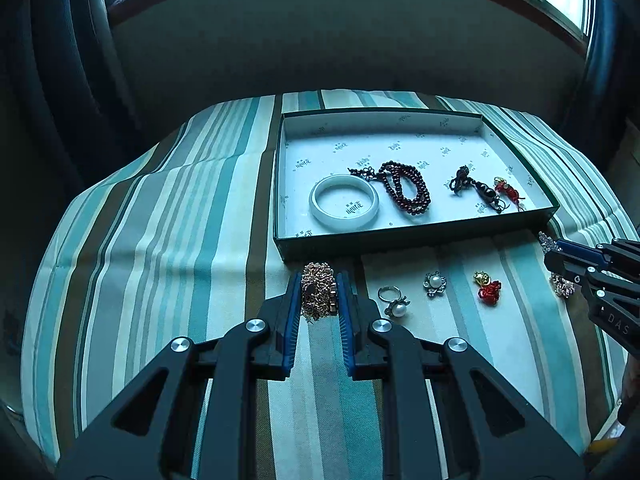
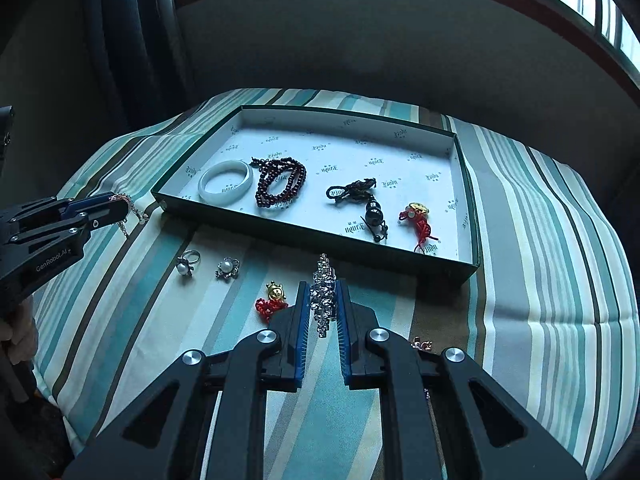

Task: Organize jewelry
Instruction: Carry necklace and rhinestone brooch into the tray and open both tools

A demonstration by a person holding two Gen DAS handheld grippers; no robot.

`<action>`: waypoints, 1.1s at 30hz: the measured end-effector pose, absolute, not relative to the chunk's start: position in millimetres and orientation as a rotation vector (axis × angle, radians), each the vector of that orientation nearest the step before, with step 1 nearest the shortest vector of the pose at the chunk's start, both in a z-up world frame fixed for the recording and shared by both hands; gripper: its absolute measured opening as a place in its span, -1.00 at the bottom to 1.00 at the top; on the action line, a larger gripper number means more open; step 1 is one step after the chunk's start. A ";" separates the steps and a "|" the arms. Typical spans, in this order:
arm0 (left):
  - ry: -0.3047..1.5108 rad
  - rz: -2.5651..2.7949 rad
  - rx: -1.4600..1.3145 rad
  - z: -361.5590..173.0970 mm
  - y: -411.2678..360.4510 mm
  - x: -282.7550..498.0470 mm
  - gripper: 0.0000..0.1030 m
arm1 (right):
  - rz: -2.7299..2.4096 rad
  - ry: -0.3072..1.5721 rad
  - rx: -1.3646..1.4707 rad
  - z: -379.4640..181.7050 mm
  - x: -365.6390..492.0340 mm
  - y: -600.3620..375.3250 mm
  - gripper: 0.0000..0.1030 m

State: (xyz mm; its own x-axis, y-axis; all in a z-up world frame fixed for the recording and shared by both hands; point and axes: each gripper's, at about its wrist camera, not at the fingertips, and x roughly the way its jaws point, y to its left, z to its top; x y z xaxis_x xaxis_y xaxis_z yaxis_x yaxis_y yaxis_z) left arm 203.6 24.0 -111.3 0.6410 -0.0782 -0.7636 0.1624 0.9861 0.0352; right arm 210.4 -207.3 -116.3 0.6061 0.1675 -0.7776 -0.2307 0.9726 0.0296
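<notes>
The left tool [image 1: 318, 294] clamps a bunched gold chain [image 1: 317, 291] and the right tool [image 2: 323, 300] clamps a silver crystal piece [image 2: 324, 294], both just before the green tray [image 2: 320, 240] holding a white bangle [image 2: 226, 182] and bead bracelet [image 2: 280, 186].

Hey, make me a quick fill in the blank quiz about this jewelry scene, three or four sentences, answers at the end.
1. The left gripper is shut on a ____-colored chain.
2. The white bangle lies ____ the box.
3. The right gripper holds a ____-colored crystal piece.
4. The pearl ring lies on the striped ____.

Missing words: gold; inside; silver; cloth
</notes>
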 end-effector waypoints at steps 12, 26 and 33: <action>0.751 -0.175 0.104 -73.7 -4.5 254.0 -0.66 | 0.214 0.767 -0.079 -78.2 254.4 -213.1 -0.74; 0.749 -0.151 0.097 -93.5 -29.6 360.8 -0.66 | 0.131 0.782 -0.039 -104.5 354.6 -241.2 -0.74; 0.824 -0.110 0.115 -128.0 -29.3 404.8 -0.66 | 0.100 0.865 -0.065 -141.5 391.3 -246.3 -0.74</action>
State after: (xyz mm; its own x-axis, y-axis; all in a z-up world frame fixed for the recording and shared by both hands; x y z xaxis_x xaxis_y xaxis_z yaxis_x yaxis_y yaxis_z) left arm 404.8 -29.3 -128.0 0.6746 -0.0528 -0.7363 0.1423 0.9880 0.0595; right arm 391.3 -246.3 -141.5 0.6441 0.0615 -0.7624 -0.1144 0.9933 -0.0166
